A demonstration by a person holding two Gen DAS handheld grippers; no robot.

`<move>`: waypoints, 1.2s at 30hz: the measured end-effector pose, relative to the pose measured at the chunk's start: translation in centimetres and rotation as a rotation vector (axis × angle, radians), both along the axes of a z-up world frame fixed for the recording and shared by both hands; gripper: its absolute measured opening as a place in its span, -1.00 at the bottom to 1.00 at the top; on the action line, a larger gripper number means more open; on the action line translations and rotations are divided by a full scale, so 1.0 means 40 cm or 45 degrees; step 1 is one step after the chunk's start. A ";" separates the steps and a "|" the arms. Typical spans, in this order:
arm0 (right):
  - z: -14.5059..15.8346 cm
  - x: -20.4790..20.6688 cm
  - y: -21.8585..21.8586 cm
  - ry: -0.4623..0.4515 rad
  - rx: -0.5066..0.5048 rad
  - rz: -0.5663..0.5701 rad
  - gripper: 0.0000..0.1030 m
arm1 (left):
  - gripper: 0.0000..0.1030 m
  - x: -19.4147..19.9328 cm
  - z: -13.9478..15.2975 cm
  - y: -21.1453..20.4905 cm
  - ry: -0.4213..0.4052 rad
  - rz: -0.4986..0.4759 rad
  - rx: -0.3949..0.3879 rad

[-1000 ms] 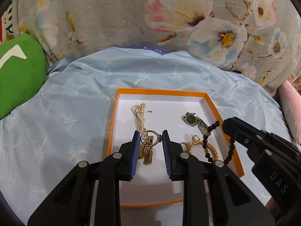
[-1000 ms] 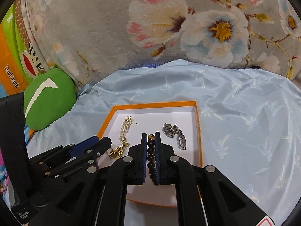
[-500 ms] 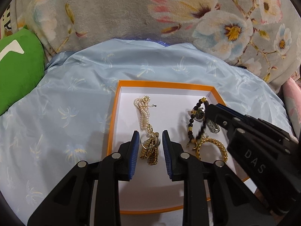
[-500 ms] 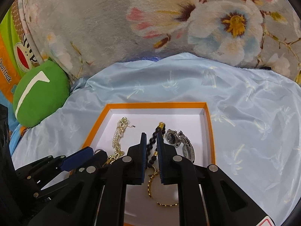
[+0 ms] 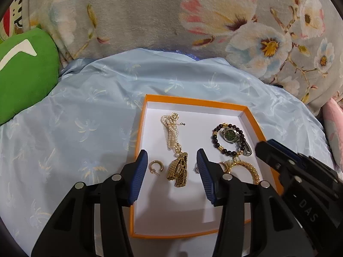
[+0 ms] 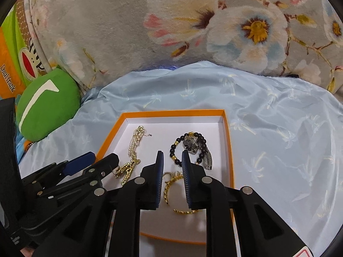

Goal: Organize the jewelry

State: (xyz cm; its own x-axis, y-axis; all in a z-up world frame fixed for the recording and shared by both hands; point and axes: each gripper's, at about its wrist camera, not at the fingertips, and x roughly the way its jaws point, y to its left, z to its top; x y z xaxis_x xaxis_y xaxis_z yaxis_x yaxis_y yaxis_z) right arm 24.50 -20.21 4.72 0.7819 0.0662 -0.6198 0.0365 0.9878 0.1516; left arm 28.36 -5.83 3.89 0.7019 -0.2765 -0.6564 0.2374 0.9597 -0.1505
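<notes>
An orange-rimmed white box (image 5: 194, 101) (image 6: 175, 113) lies on pale blue cloth. Inside lie a pearl strand (image 5: 171, 129) (image 6: 135, 141), a gold chain bundle (image 5: 179, 172) (image 6: 126, 171), a gold hoop earring (image 5: 156, 167), a dark bead bracelet (image 5: 215, 138) (image 6: 174, 150) around a watch (image 5: 231, 135) (image 6: 193, 144), and a gold bangle (image 5: 246, 167) (image 6: 171, 184). My left gripper (image 5: 172, 167) is open and empty over the chain and hoop. My right gripper (image 6: 172, 160) is open and empty just above the bead bracelet and bangle; it also shows in the left wrist view (image 5: 278, 156).
A green cushion (image 5: 23, 75) (image 6: 47, 105) lies at the left. A grey floral blanket (image 5: 171, 17) (image 6: 193, 21) rises behind the cloth. An orange printed pillow (image 6: 10, 64) is at far left. A pink item (image 5: 334, 128) sits at the right edge.
My left gripper opened and let go of the gold hoop earring, which now lies in the box. My right gripper opened and let go of the bead bracelet, now lying around the watch.
</notes>
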 end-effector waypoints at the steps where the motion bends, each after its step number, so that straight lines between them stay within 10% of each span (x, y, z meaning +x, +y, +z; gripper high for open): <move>1: -0.002 -0.014 0.000 0.002 -0.004 -0.004 -0.64 | -0.11 -0.008 0.002 0.000 -0.012 0.006 0.004; 19: -0.067 -0.200 0.008 0.052 -0.073 -0.069 -0.52 | -0.11 -0.194 -0.023 0.017 -0.040 0.019 0.045; 36: -0.094 -0.337 0.041 0.079 -0.103 -0.107 0.14 | -0.10 -0.311 -0.059 0.011 -0.024 0.035 0.120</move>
State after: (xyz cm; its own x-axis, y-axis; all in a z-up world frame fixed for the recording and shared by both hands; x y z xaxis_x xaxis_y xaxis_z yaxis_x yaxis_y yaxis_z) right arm 11.03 -18.57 0.96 0.7426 -0.0501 -0.6679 0.1268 0.9897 0.0667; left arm 15.94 -5.40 1.52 0.7207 -0.1945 -0.6654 0.2125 0.9756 -0.0550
